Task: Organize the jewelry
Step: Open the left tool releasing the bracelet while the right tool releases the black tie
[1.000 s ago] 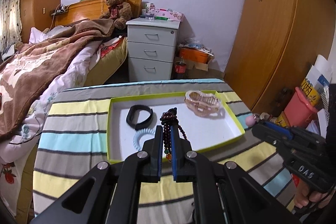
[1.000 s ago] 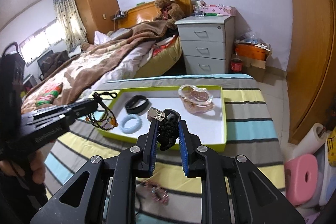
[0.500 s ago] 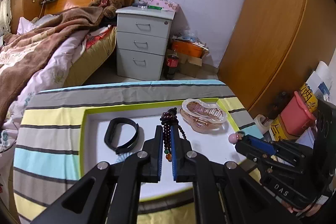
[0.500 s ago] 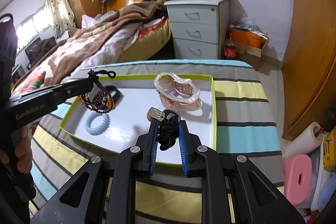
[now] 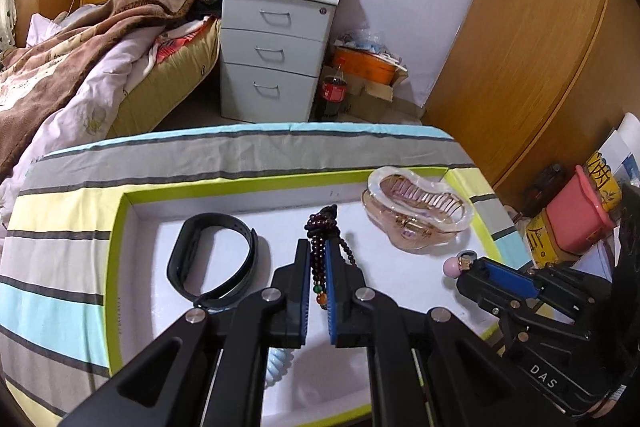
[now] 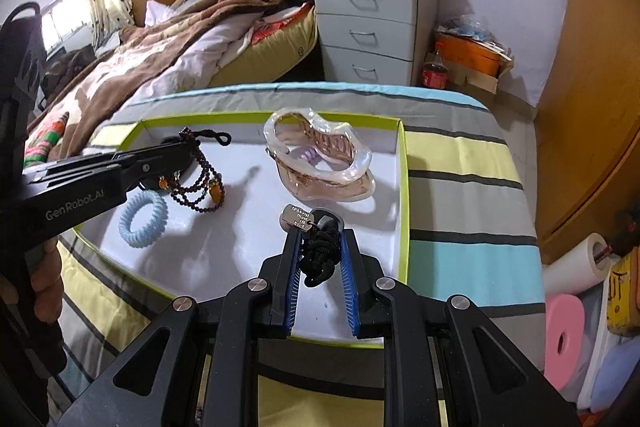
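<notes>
The left gripper (image 5: 318,259) had its fingers (image 5: 301,267) clamped tight on a dark beaded bracelet (image 5: 320,227), the strands draping down toward the white floor of the green-rimmed tray (image 5: 124,227), while the right gripper (image 6: 320,247) pinched a bundled black cord necklace (image 6: 320,259) with a metal tag (image 6: 296,219) poking out ahead of its fingers (image 6: 291,267). Both pieces hung over the tray, which sat on the striped cloth of the desk (image 5: 60,227) and already carried a black wristband (image 5: 212,259), a pale blue coil hair tie (image 6: 142,219) and a clear hair claw (image 6: 320,155) (the claw lay toward the tray's far right corner). To set the pieces down well, each would probably need to be lowered onto a bare patch of white floor, the bracelet between wristband and claw, the necklace on the near right, the fingers opening only once the beads and cord rested, so nothing tangled with the hair tie or spilled over the rim. Both grippers pointed steeply downward over the tray's near half, side by side, and a hand (image 6: 44,275) showed around the left gripper's handle at the edge of the right wrist view.
</notes>
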`<control>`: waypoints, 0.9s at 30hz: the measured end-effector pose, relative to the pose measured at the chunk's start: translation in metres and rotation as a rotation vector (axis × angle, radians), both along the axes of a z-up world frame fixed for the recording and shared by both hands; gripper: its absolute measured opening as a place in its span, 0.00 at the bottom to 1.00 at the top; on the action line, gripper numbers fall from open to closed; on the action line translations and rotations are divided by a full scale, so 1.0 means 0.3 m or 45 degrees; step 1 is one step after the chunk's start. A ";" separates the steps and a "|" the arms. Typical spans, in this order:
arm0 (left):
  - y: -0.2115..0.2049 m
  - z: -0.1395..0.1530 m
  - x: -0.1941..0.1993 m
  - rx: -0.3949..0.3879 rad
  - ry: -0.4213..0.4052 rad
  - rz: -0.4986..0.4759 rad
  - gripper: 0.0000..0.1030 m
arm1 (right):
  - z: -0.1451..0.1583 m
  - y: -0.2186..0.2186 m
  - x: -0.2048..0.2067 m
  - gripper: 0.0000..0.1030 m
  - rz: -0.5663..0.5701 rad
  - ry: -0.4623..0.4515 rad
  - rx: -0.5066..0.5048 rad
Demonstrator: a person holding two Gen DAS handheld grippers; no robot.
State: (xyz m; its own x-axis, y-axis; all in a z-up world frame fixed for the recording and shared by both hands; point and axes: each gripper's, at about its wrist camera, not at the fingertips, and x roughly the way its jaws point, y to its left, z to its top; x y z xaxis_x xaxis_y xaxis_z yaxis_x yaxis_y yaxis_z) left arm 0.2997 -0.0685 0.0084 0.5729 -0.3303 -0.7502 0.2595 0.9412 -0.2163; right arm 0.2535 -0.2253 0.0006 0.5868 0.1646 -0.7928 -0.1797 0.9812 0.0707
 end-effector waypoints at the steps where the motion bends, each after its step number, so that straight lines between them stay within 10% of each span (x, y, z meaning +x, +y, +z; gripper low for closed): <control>1: -0.002 -0.007 0.006 0.004 0.008 -0.001 0.07 | -0.004 0.001 0.004 0.19 0.005 0.004 -0.007; 27: -0.001 -0.073 0.050 0.044 0.106 0.043 0.09 | -0.038 0.026 0.028 0.20 0.016 0.045 -0.067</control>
